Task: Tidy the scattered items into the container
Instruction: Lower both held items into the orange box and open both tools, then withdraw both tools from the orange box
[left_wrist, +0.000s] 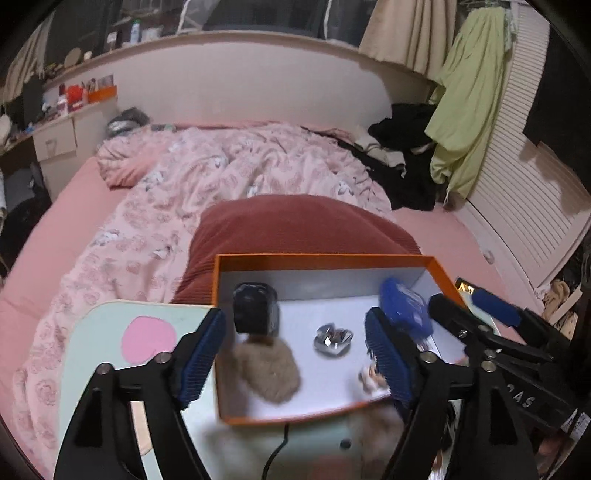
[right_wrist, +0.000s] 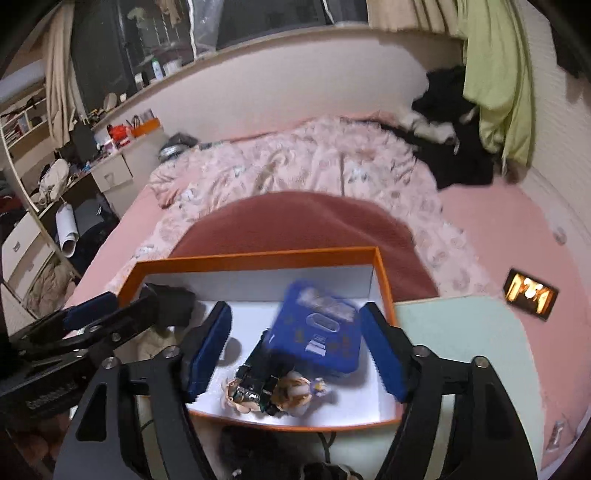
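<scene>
An orange box (left_wrist: 325, 260) with a white inside stands on a mint tabletop. In it lie a black block (left_wrist: 255, 308), a beige fur pompom (left_wrist: 269, 373), a silver heart-shaped piece (left_wrist: 332, 339), a small figurine (left_wrist: 369, 376) and a blue case (left_wrist: 404, 310). My left gripper (left_wrist: 295, 354) hangs open above the box's near left part, nothing between its pads. In the right wrist view the blue case (right_wrist: 317, 328) is blurred and tilted between the wide-apart fingers of my right gripper (right_wrist: 295, 350), with clear space at the left pad. Below it lies a black clip with figurines (right_wrist: 258, 373).
The mint table (left_wrist: 147, 334) has a pink spot and sits on a bed. A dark red cushion (left_wrist: 295, 221) lies just behind the box, a pink floral duvet (left_wrist: 221, 173) beyond. A lit phone (right_wrist: 532, 295) rests on the pink sheet. A black cable (left_wrist: 277, 446) runs before the box.
</scene>
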